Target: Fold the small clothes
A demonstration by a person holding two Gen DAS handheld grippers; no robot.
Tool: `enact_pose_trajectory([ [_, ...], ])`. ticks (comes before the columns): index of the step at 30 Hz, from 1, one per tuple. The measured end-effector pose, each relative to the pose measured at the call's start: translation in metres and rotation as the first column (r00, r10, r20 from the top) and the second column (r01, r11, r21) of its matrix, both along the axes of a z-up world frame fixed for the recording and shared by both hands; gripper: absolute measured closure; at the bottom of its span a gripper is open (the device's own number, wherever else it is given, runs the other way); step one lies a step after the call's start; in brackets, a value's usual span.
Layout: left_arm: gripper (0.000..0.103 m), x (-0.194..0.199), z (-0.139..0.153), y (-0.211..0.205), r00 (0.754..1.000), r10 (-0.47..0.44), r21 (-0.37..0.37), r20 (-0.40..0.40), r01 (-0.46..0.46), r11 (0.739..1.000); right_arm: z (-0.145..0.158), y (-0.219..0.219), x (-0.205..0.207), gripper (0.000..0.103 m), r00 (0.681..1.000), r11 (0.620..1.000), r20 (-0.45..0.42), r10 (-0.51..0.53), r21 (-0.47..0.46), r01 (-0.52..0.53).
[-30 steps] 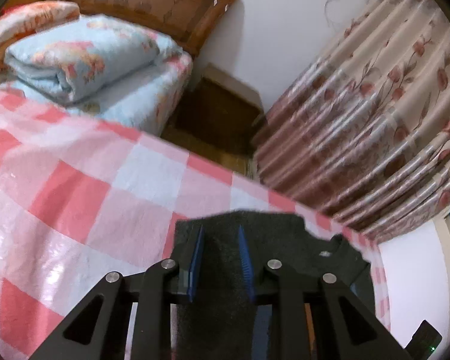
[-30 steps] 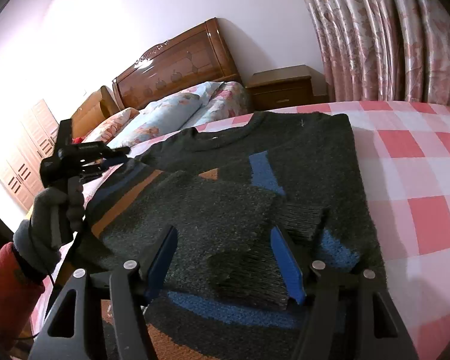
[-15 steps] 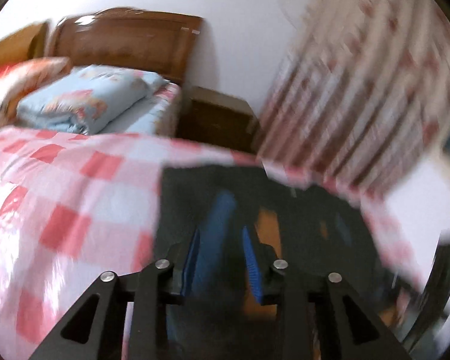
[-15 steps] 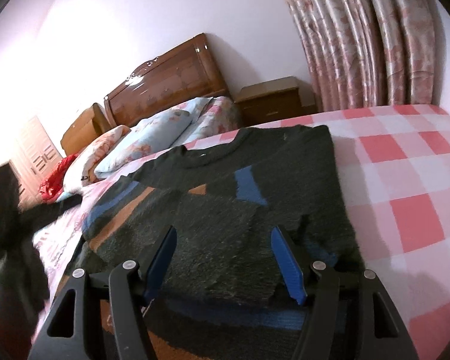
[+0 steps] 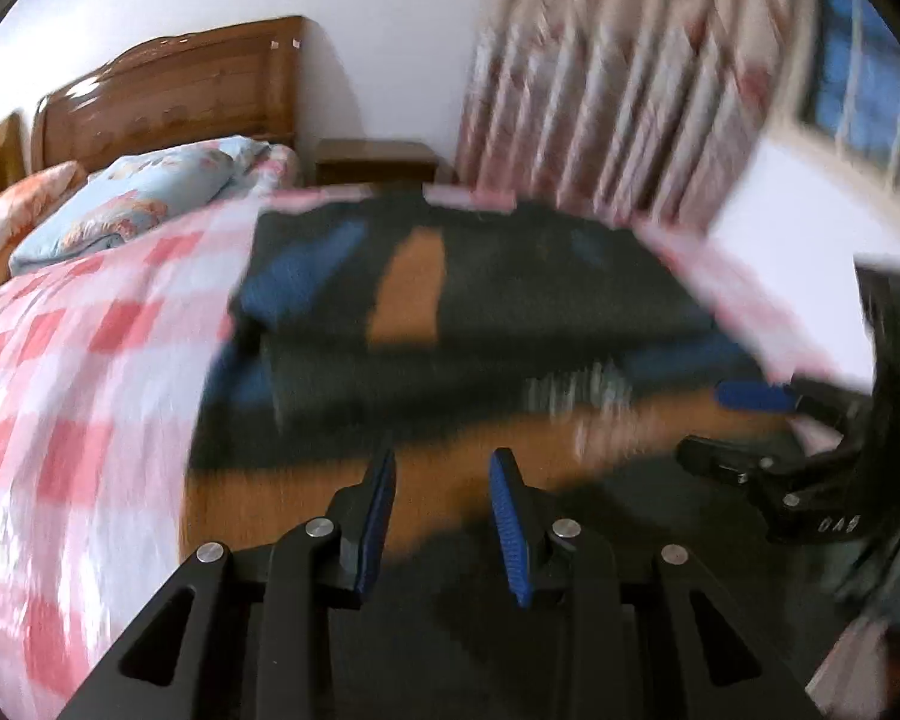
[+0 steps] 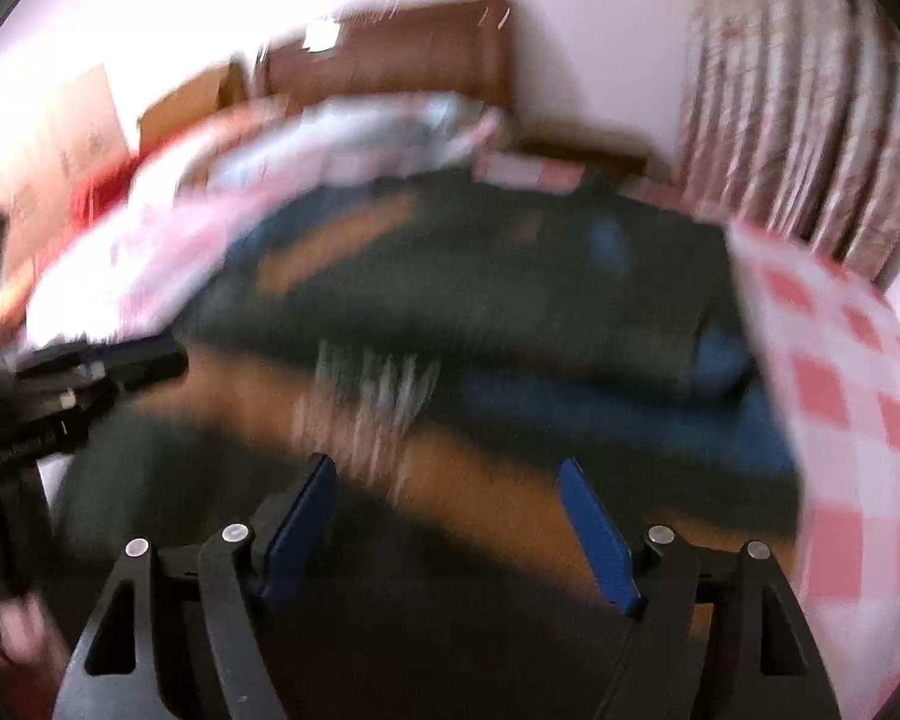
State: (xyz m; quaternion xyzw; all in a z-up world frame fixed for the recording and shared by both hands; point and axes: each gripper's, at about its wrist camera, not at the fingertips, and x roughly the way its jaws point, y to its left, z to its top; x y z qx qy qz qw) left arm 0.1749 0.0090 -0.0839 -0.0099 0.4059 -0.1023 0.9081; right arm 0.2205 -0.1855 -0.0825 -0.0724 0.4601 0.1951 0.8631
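Note:
A dark sweater (image 5: 510,312) with blue and orange stripes lies on the pink checked bedspread (image 5: 78,372), its sleeves folded over the body. It also shows in the right wrist view (image 6: 480,312). My left gripper (image 5: 444,486) is open and empty above the sweater's near hem. My right gripper (image 6: 450,498) is wide open and empty above the hem's orange stripe (image 6: 480,480). The right gripper shows at the right of the left wrist view (image 5: 768,420). The left gripper shows at the left edge of the right wrist view (image 6: 90,372). Both views are blurred.
A wooden headboard (image 5: 168,102) and blue floral pillows (image 5: 132,204) lie at the back left. A wooden nightstand (image 5: 378,159) stands by the wall. Flowered curtains (image 5: 630,90) hang at the back right. Bedspread shows on the right of the sweater (image 6: 840,390).
Both grippers have pulled back from the folded sleeves to the sweater's near hem. The left gripper has swung right and now faces the whole sweater. Both stay open.

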Motion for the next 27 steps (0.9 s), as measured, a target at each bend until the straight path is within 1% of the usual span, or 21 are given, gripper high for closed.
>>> enact_pose_trajectory([
  [1,0.071,-0.004,-0.011,0.002,1.000,0.012,0.028,-0.025,-0.011,1.000,-0.002,0.000,-0.009,0.000,0.999,0.999,0.029,0.016,-0.038,-0.015],
  [2,0.070,-0.013,-0.010,0.010,1.000,0.016,0.007,0.003,-0.016,1.000,-0.005,-0.004,-0.019,0.000,0.998,0.998,0.048,0.034,-0.062,-0.031],
  [3,0.070,-0.017,-0.008,0.021,0.999,0.053,0.008,-0.009,-0.053,0.999,-0.005,-0.011,-0.024,0.000,0.999,0.999,0.038,0.019,-0.042,-0.018],
  [4,0.073,-0.019,-0.007,0.029,0.997,0.078,0.020,-0.019,-0.077,0.997,-0.007,-0.021,-0.029,0.000,1.000,0.999,0.021,-0.002,-0.037,0.003],
  [6,0.073,-0.027,-0.002,0.042,0.994,0.100,0.012,-0.031,-0.100,0.995,-0.009,-0.038,-0.041,0.000,1.000,0.998,0.005,-0.024,-0.057,0.024],
  [8,0.075,-0.037,0.004,0.045,0.988,0.151,0.050,-0.040,-0.149,0.988,-0.005,-0.048,-0.052,0.000,0.995,0.990,0.009,-0.096,-0.104,0.097],
  [9,0.075,-0.048,0.009,0.046,0.988,0.148,0.022,-0.034,-0.147,0.989,0.000,-0.049,-0.063,0.000,0.994,0.988,0.036,-0.105,-0.111,0.108],
  [10,0.075,-0.059,0.013,0.044,0.992,0.123,-0.026,-0.019,-0.123,0.992,0.005,-0.049,-0.071,0.000,0.994,0.990,0.057,-0.095,-0.096,0.100],
  [11,0.075,-0.068,0.015,0.040,0.995,0.103,-0.047,-0.009,-0.104,0.993,0.007,-0.048,-0.082,0.000,0.994,0.995,0.075,-0.081,-0.056,0.085],
  [12,0.074,-0.078,0.016,0.033,0.997,0.080,-0.050,0.003,-0.080,0.996,0.008,-0.046,-0.087,0.000,0.995,0.997,0.076,-0.070,-0.029,0.072],
  [13,0.074,-0.087,0.015,0.025,0.998,0.058,-0.037,0.009,-0.057,0.998,0.004,-0.041,-0.095,0.000,0.996,0.999,0.069,-0.049,-0.005,0.049],
  [14,0.073,-0.094,0.012,0.016,1.000,0.031,-0.016,0.004,-0.031,0.999,-0.002,-0.037,-0.100,0.000,0.998,1.000,0.062,-0.029,-0.006,0.030],
  [15,0.073,-0.101,0.006,0.010,1.000,0.012,0.010,-0.015,-0.012,1.000,-0.010,-0.031,-0.105,0.000,0.999,0.999,0.053,-0.011,-0.031,0.013],
  [16,0.073,-0.104,0.000,0.005,1.000,0.010,0.041,-0.009,-0.010,0.999,-0.015,-0.030,-0.113,0.000,0.997,0.999,0.078,-0.004,-0.052,0.008],
  [17,0.071,-0.113,0.000,0.003,0.999,0.007,0.079,0.031,-0.010,0.997,-0.017,-0.034,-0.118,0.000,0.995,0.999,0.101,-0.001,-0.043,0.006],
  [18,0.070,-0.123,0.000,0.002,0.998,-0.007,0.111,0.060,0.000,0.994,-0.020,-0.043,-0.121,0.000,0.995,1.000,0.097,-0.004,-0.010,0.005],
  [19,0.065,-0.129,-0.001,0.003,0.997,-0.014,0.132,0.080,0.003,0.991,-0.020,-0.049,-0.123,0.000,0.995,1.000,0.102,0.003,-0.003,-0.003],
  [20,0.058,-0.133,-0.002,0.007,0.996,-0.009,0.141,0.093,-0.004,0.990,-0.021,-0.055,-0.125,0.000,0.994,1.000,0.105,0.011,-0.010,-0.010],
  [22,0.054,-0.134,-0.002,0.019,0.996,0.017,0.106,0.085,-0.026,0.994,-0.022,-0.062,-0.131,0.000,0.995,1.000,0.102,0.007,-0.012,-0.006],
  [23,0.053,-0.132,-0.003,0.022,0.997,0.026,0.093,0.076,-0.033,0.995,-0.023,-0.063,-0.134,0.000,0.995,1.000,0.102,0.003,-0.021,-0.001],
  [27,0.052,-0.145,-0.006,0.023,0.996,0.029,0.114,0.089,-0.039,0.993,-0.021,-0.060,-0.149,0.000,0.995,0.999,0.102,-0.004,-0.035,0.008],
])
